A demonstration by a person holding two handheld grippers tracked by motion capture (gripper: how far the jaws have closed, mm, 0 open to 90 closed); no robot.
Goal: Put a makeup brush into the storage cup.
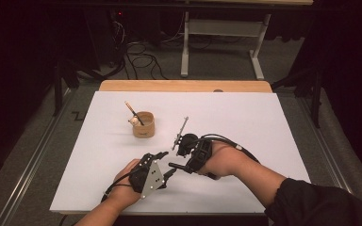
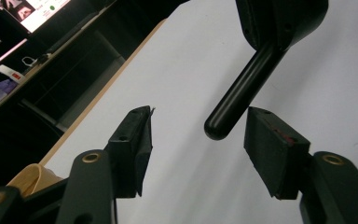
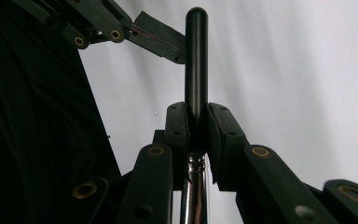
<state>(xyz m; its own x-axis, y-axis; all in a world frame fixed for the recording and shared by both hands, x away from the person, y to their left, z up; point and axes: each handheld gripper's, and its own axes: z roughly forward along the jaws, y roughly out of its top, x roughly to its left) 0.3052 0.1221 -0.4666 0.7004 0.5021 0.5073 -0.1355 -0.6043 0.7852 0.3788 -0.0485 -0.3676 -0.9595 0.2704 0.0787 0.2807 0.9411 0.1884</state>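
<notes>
The white table (image 1: 245, 113) carries a wooden cup (image 1: 143, 125) holding a pencil (image 1: 134, 113); the small pale thing at the cup's rim is too small to name. The right gripper (image 3: 196, 126) has its fingers clamped on a black-handled metal tool (image 3: 196, 56), whose far end is hard to make out. The left gripper (image 2: 198, 140) has fingers apart, either side of the handle's tip, not touching.

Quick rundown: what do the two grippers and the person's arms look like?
Left gripper: black linkage body, grey three-cornered plate with dark dots on top, cable trailing past the wrist. Right gripper: black, with looped black cables. Jaws are black with brass-coloured pivots and flat pads. Right arm wears a dark sleeve.
</notes>
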